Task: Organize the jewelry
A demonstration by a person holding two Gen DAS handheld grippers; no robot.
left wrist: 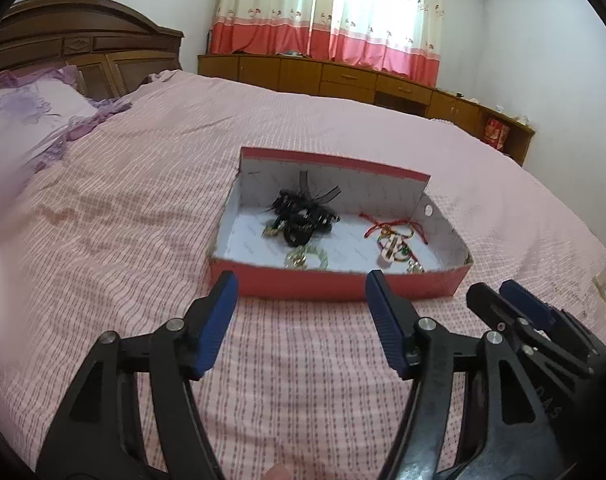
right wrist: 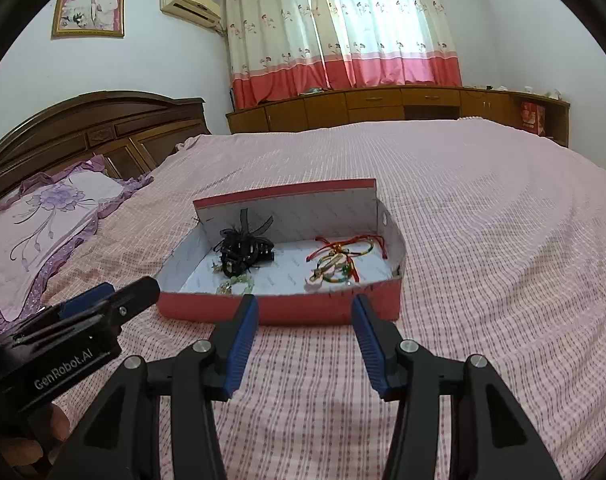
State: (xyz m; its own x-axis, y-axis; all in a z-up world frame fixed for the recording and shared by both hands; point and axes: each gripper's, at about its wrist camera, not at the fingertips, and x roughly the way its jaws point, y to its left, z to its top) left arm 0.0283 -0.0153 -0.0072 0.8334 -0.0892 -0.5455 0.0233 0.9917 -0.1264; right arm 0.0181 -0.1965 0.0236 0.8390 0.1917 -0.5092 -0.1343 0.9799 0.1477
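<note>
From the left wrist view, the left tool [left wrist: 301,294] hangs above the pink bedspread [left wrist: 143,208] just short of the red box [left wrist: 335,284], its 2 blue pads spread apart with nothing between them — only bedding and the box's near wall show in the gap. The box sits on the bed with its lid flap standing up at the back, which keeps the inside open to reach from the front. Inside, a black hair clip [left wrist: 303,212] lies to the left with a pale green bracelet [left wrist: 307,258] nearer the front wall, and a tangle of red cord bracelets [left wrist: 391,240] lies to the right; the sorting into 2 groups looks partly done. The right tool [left wrist: 515,308] shows at the right edge, close beside. From the right wrist view, the right tool [right wrist: 305,320] is likewise spread and empty, aimed at the box's [right wrist: 279,310] front wall, roughly in line with the cord bracelets [right wrist: 343,264]. The hair clip [right wrist: 243,252] sits further left, and the left tool [right wrist: 103,300] enters from the left — each appears placed to take its own side.
</note>
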